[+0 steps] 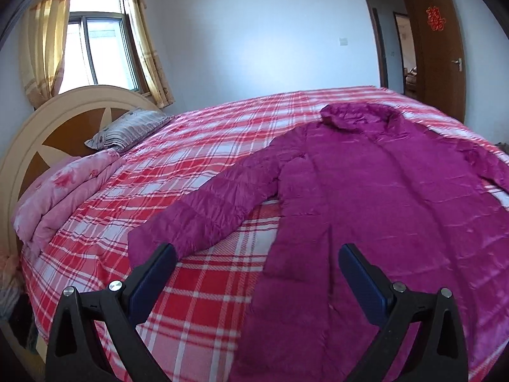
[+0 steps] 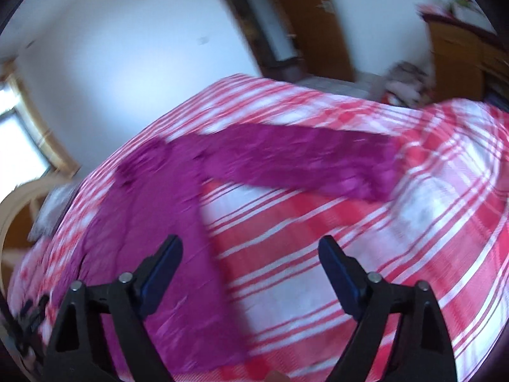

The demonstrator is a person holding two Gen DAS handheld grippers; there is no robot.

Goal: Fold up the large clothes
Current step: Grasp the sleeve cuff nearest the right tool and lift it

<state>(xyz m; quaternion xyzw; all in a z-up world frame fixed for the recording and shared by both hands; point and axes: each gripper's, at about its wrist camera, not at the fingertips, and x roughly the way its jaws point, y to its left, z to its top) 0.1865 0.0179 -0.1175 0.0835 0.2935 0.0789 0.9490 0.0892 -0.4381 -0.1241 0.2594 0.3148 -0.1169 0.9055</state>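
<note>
Nothing folded yet, as far as I can see. The purple coat [image 1: 381, 197] lies spread flat on the bed [image 1: 197, 165], on the red/white plaid cover, collar toward the far edge near the door [image 1: 442, 51], hem toward the tools. Both sleeves are out to the sides: left sleeve [image 1: 210, 213] angled down toward the headboard end, right sleeve [image 2: 302, 165] stretched out across the plaid w/ bare cover between it and the body.

Left tool [image 1: 257, 273] hangs over the gap between the left sleeve's cuff and the coat's side edge, jaws wide apart, nothing in them. Right tool [image 2: 251, 267] sits above the coat's right side edge, jaws also well apart and empty; that view is smeared w/ blur, so detail is rough.

So prep looks done, i.e. coat laid out and smoothed. Left to do: bring both sleeves in over the body, then fold the length up. All the actual folding, basically. Probably sleeves first.
</note>
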